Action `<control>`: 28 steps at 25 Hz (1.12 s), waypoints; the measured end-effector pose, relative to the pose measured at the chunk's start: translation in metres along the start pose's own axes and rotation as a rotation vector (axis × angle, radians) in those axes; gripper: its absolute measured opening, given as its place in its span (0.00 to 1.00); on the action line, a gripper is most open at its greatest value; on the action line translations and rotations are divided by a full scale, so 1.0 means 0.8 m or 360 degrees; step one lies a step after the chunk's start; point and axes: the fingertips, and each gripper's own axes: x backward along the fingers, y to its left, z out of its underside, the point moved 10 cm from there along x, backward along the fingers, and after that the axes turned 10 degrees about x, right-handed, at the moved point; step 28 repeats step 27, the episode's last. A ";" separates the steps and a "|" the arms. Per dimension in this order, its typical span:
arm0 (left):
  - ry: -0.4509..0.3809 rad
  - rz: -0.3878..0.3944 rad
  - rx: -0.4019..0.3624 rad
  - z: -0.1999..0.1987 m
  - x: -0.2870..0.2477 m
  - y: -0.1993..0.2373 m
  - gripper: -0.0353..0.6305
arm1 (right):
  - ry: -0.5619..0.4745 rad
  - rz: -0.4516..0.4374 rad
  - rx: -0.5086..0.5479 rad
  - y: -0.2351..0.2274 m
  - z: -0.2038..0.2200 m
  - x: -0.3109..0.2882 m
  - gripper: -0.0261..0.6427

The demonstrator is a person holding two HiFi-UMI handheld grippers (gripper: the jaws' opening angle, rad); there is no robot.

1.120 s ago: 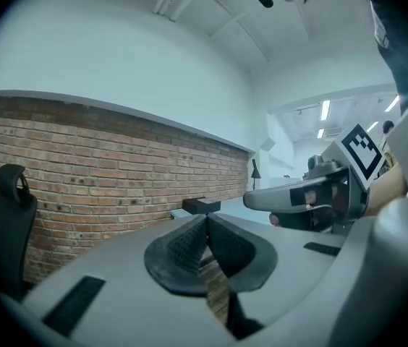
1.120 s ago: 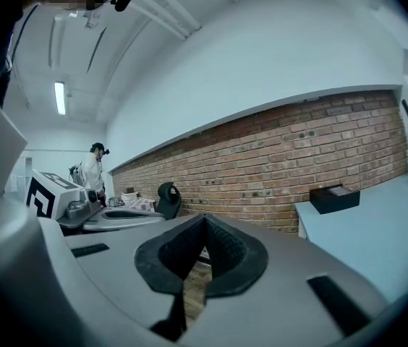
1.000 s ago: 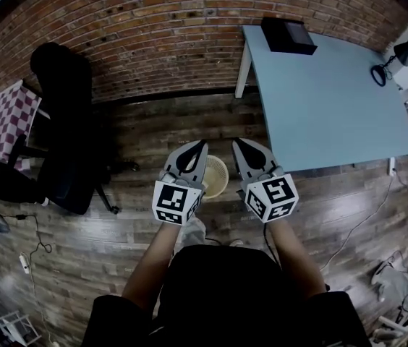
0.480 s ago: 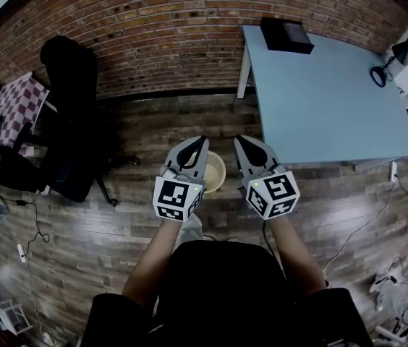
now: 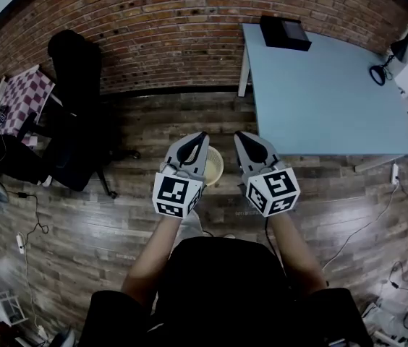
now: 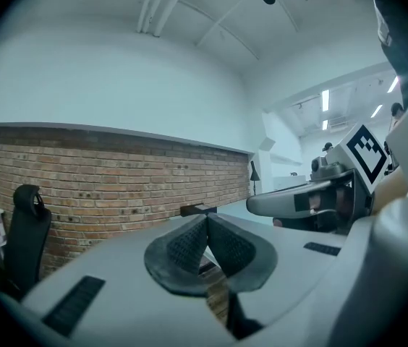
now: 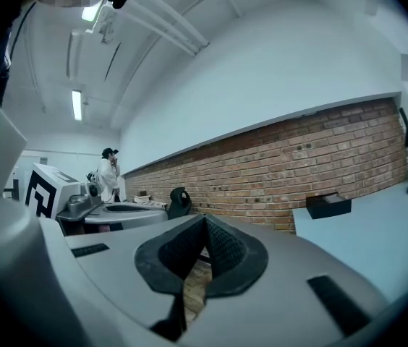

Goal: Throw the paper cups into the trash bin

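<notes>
The left gripper (image 6: pixel 205 221) has its two jaws pressed tight together, with nothing between them. The right gripper (image 7: pixel 204 220) is shut the same way and holds nothing.

Just below and between the two tips stands the round, pale yellow trash bin (image 5: pixel 217 166) on the brown wooden floor (image 5: pixel 117 223). No paper cups show anywhere, and I cannot tell what is inside the bin. The cups may be in it already, or they may wait somewhere out of sight.

Only the head view shows the bin and the light blue table (image 5: pixel 327 92). The gripper views look level at the red brick wall (image 7: pixel 312 165) instead.
</notes>
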 end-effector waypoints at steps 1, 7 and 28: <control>-0.0002 0.0006 -0.0004 0.001 0.002 -0.008 0.07 | 0.0003 -0.0003 0.0005 0.000 0.001 0.007 0.04; -0.0002 0.0028 -0.0011 0.013 0.013 -0.050 0.07 | 0.0005 0.0009 0.0006 0.000 0.010 0.052 0.04; 0.0043 0.0051 -0.0034 0.004 0.043 -0.101 0.07 | -0.0012 0.0060 -0.0055 0.014 0.010 0.116 0.04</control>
